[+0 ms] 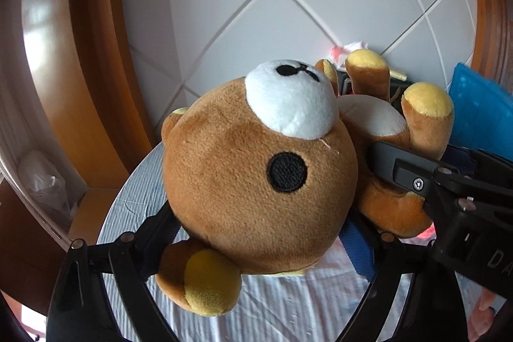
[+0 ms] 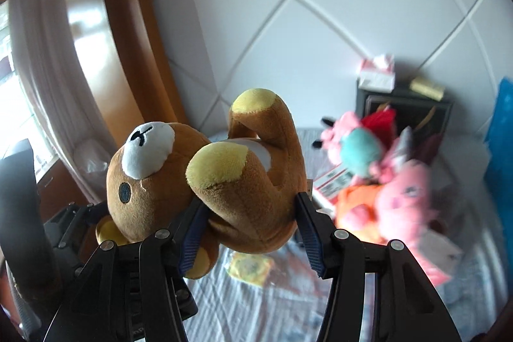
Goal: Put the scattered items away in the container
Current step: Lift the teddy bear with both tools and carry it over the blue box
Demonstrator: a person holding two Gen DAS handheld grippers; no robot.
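Open bedsheet (image 2: 256,310) lies below; plush toys (image 2: 384,181) crowd the dark box (image 2: 404,104) (partly blurred) to the right.

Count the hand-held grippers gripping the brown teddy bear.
2. The left hand-held gripper clamps the head of the brown teddy bear; the right hand-held gripper clamps its lower body by the legs. None seems hidden.

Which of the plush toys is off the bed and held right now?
The brown bear, clamped by both grippers. The pink, orange and teal plushes lie heaped on the bed.
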